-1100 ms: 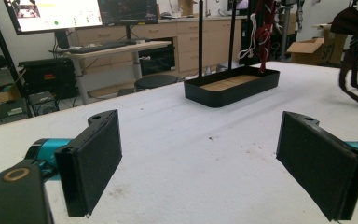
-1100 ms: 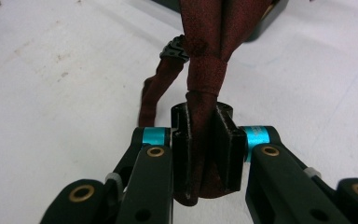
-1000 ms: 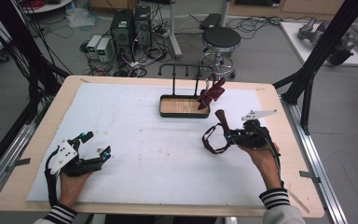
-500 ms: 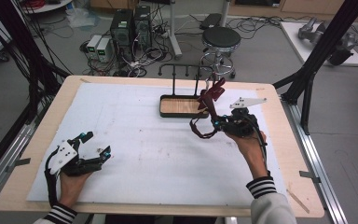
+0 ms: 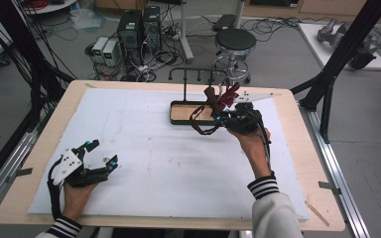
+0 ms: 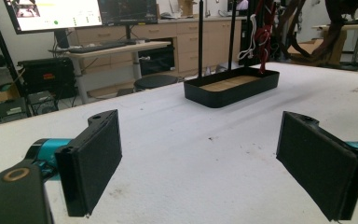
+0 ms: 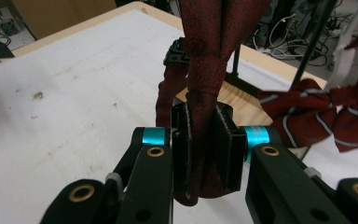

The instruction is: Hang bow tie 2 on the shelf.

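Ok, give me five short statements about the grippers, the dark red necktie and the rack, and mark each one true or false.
1. The right gripper is shut on the dark red necktie. True.
2. The left gripper holds a bow tie. False: its jaws stand open with nothing between them.
3. The rack tray has a wooden floor. True.
4. The striped bow tie lies flat at the table's near edge. False: it is by the rack.
5. The left hand is near the rack. False: it is far from the rack, at the near left corner.

Dark red necktie [image 7: 204,70] pinched upright, loop dangling.
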Demonstrator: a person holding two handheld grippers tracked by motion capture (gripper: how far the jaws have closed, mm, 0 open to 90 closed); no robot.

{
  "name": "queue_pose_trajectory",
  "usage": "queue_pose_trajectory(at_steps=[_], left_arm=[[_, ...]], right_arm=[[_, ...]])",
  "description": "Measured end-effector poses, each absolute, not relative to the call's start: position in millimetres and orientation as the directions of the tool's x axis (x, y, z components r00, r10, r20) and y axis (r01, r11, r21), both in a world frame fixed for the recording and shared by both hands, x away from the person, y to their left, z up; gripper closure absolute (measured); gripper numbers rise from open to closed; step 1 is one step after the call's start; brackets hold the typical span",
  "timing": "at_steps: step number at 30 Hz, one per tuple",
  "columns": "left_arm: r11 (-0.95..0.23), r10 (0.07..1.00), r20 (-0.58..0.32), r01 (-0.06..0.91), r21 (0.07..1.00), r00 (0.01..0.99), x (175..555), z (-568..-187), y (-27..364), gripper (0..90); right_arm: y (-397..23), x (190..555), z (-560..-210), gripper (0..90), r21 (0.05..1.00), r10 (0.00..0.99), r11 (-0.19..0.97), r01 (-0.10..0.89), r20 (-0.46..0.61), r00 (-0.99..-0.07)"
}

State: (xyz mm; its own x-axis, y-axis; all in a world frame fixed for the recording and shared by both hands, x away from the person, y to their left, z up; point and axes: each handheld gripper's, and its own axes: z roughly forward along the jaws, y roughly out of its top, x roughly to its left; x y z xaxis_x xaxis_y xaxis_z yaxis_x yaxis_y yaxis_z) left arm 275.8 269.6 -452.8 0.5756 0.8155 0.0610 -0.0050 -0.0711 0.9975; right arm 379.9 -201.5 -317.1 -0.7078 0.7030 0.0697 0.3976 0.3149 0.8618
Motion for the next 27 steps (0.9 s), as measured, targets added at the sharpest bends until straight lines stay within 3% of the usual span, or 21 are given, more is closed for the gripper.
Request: queue_pose_trajectory(at_steps=[27], left_arm=[[-0.066,0.815,0.057,-0.006,0.998,0.576,276.0,-452.9,269.7,14.3]], right_arm=[[-140.2,419.7,-309.7,78.7,0.903,0.694,0.243,0.353,0.092,-0.714]])
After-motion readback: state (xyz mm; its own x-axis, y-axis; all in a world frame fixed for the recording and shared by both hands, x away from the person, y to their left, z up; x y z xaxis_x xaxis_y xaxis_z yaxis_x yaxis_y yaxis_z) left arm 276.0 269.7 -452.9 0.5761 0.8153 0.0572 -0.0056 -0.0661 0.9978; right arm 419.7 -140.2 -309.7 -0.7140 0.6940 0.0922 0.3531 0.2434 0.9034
